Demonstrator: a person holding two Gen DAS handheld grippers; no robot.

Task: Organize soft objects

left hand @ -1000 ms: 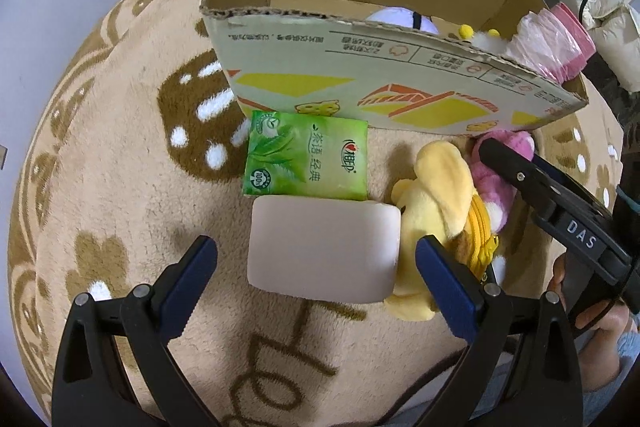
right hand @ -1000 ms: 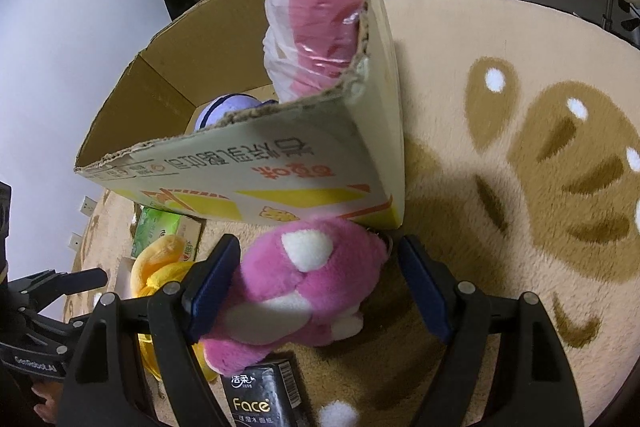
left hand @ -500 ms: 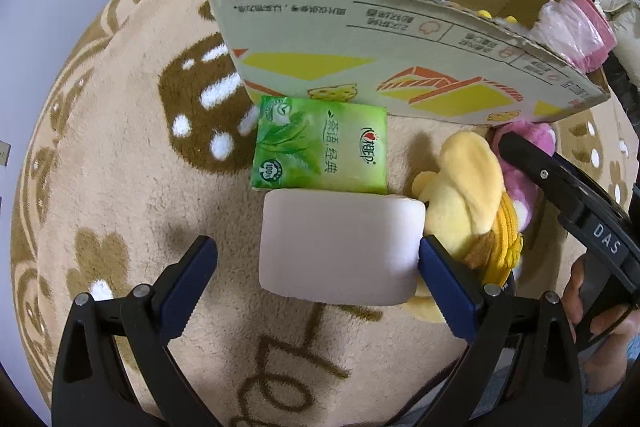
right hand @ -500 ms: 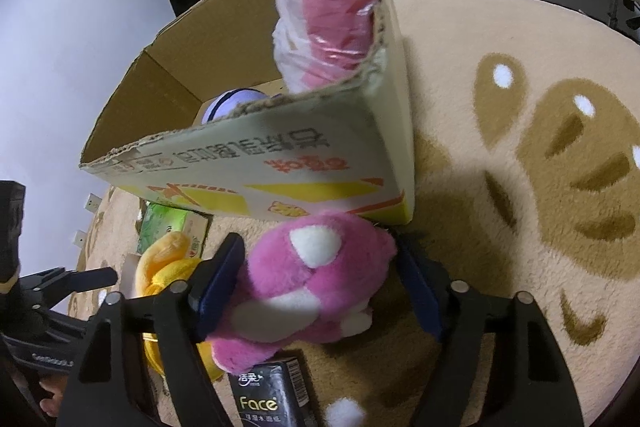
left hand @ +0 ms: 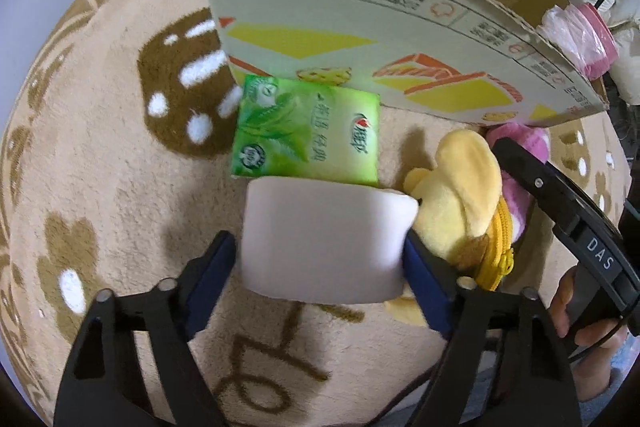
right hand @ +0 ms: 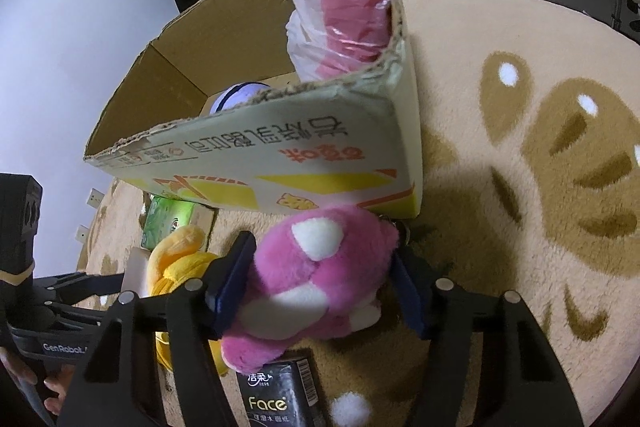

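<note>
Two grippers work low in their frames over a beige rug. The left gripper is closing, its blue pads touching both ends of a white foam block at lower centre. Above the block lies a green tissue pack, against the cardboard box filling the top. The right gripper is also closing, its pads pressing a pink plush toy at centre bottom. A yellow plush sits right of the block.
</note>
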